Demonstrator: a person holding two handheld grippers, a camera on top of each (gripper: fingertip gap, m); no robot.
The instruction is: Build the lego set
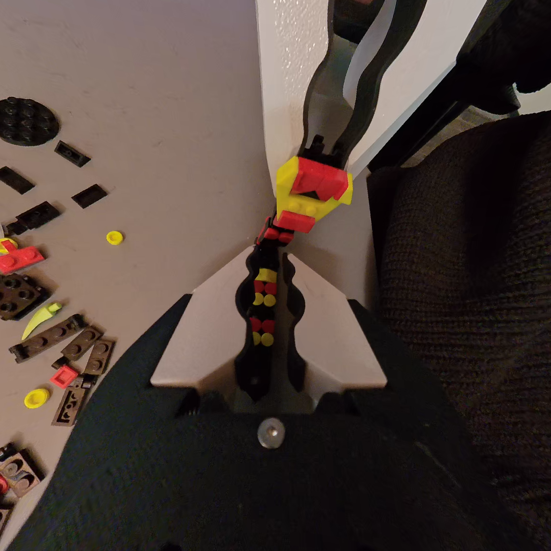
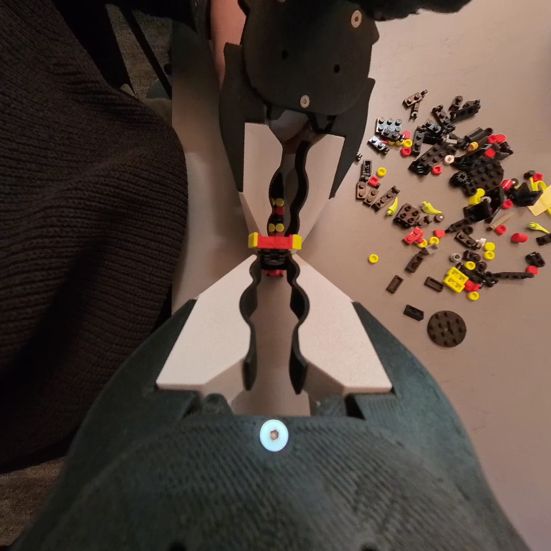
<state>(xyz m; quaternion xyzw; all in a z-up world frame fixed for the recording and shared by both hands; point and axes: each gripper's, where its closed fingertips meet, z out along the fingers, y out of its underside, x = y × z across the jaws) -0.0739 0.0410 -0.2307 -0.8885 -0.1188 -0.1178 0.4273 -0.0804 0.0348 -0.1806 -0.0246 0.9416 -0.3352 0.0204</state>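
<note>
Left gripper clamped on a long black strip studded with red and yellow dots, strip lying lengthwise between the narrow jaws. Right gripper pinching a small black block at its tips, jaws narrow there, wider gap further back. Red-and-yellow head piece bridging the two: sits at the end of the strip, black block on its far side held by the right gripper. Both grippers tip to tip, head piece between, all held above the table. Same joint from the right wrist view: head piece seen edge-on as a red bar with yellow ends, strip running away inside the left gripper. Cannot tell whether head and strip are fully pressed together. Loose parts spread on the table well apart from the grippers: pile of black, red and yellow bricks, black round plate, yellow two-by-two bricks, small yellow round stud. Left wrist view: same round plate, brown flat plates, lime claw piece, yellow stud, red plate. Dark knit sleeve alongside the grippers, also in the right wrist view.
</note>
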